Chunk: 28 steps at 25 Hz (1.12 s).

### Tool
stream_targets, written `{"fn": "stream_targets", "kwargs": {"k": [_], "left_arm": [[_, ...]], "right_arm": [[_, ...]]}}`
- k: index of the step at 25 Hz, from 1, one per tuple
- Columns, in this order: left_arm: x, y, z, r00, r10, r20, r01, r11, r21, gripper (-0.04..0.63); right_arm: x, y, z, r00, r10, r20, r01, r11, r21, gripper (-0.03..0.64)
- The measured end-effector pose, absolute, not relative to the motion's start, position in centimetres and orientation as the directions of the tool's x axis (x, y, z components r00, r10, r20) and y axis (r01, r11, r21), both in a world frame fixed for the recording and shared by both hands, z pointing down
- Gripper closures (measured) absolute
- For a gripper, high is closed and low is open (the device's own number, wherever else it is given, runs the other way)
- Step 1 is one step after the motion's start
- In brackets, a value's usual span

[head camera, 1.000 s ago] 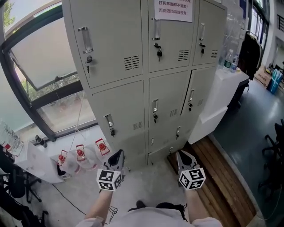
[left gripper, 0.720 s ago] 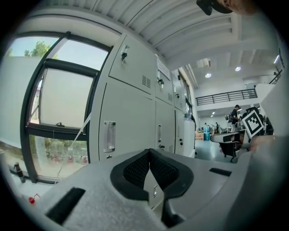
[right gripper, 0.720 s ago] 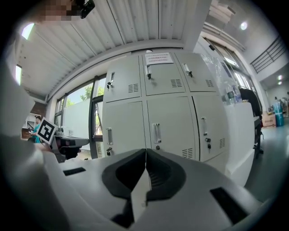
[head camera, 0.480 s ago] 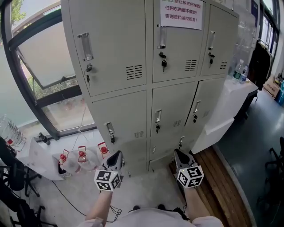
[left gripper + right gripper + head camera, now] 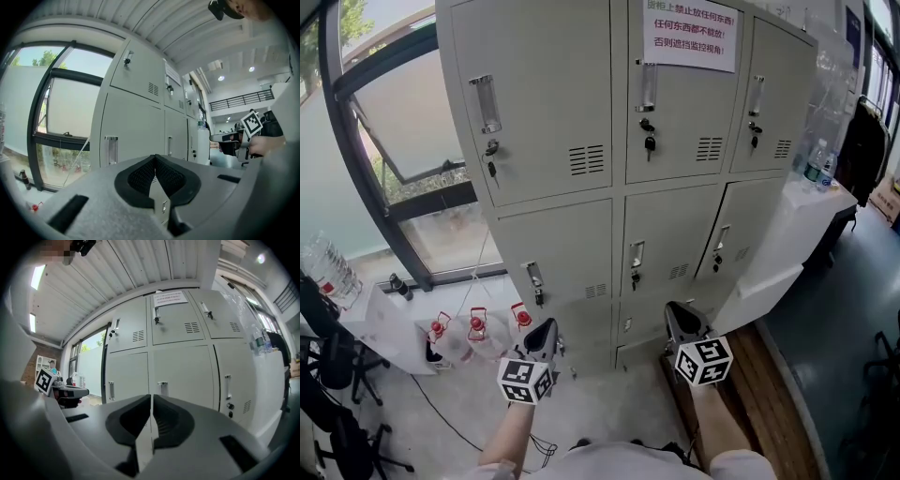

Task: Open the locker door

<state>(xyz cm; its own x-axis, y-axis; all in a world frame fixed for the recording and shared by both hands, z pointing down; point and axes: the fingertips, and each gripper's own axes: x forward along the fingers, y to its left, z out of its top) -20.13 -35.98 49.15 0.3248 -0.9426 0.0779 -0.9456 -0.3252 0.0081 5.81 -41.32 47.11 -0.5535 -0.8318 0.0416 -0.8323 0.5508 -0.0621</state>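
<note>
locker bank (image 5: 609, 112) dead ahead: grey steel, three columns, every door in view flush shut. paper sign (image 5: 691, 33) with red print on the top-centre door. keys hanging from the top-row locks (key (image 5: 649, 143) under the centre one clearest). middle-row centre door (image 5: 670, 239) closed, upright handle (image 5: 637, 254) at its left edge, touched by neither tool.

left gripper (image 5: 546, 328): low at the left of the head view, short of the cabinet's foot, marker cube (image 5: 526, 380) nearest the camera. jaws together, pads meeting at the tips, nothing between. past the tips in the left gripper view: a lower door with a clear handle (image 5: 110, 150), window (image 5: 61, 122) off to the left.

right gripper (image 5: 677, 317): low at the right, about level with the left one, well apart from it, clear of the cabinet. jaws closed to a hairline slit, empty. tips sitting just below that centre door's handle in the right gripper view, sign high above.

surroundings: three water jugs (image 5: 478, 342) with red caps on the floor left of the cabinet, beside the window. white counter (image 5: 787, 234) against the cabinet's right side, bottle (image 5: 813, 161) on it. strip of wooden flooring (image 5: 769, 394) at the right.
</note>
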Motion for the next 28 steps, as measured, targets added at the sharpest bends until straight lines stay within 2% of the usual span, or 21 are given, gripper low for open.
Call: {"fn": "stream_targets", "kwargs": {"k": [6,7,8,9,14,20,28], "left_arm": [[-20.5,-35.7,49.0,0.312,-0.946,0.081,-0.95,-0.314,-0.002,0.586],[-20.5,-35.7,49.1,0.312,-0.947,0.082,-0.95,-0.313,-0.003,0.587],[-20.5,-35.7,49.1,0.312,-0.946,0.082,-0.95,-0.314,-0.004,0.586],[-20.5,-35.7,49.2,0.313,-0.946,0.083,-0.949,-0.315,-0.004,0.586],[-20.4,-35.6,49.3,0.32,-0.943,0.085,-0.947,-0.322,-0.001,0.586],[-20.4,-35.7,49.4,0.328,-0.94,0.088,-0.944,-0.329,0.002,0.587],[-20.3,-35.8,49.6,0.342,-0.935,0.095,-0.939,-0.343,0.002,0.587]], "right_arm": [[4.6,-42.9,42.4,-0.584,-0.812,0.002,-0.812,0.584,0.006,0.6],[4.4,-43.1,41.7,-0.591,-0.807,-0.004,-0.807,0.591,0.017,0.583],[4.1,-43.3,41.0,-0.6,-0.8,-0.007,-0.8,0.6,0.025,0.501],[3.8,-43.5,40.3,-0.609,-0.793,-0.009,-0.793,0.609,0.028,0.45],[2.8,-44.4,36.2,-0.65,-0.76,-0.023,-0.76,0.65,0.005,0.403],[2.5,-45.8,30.3,-0.685,-0.727,-0.036,-0.727,0.686,-0.028,0.379],[1.2,-47.8,22.1,-0.695,-0.717,-0.053,-0.719,0.691,0.077,0.373]]}}
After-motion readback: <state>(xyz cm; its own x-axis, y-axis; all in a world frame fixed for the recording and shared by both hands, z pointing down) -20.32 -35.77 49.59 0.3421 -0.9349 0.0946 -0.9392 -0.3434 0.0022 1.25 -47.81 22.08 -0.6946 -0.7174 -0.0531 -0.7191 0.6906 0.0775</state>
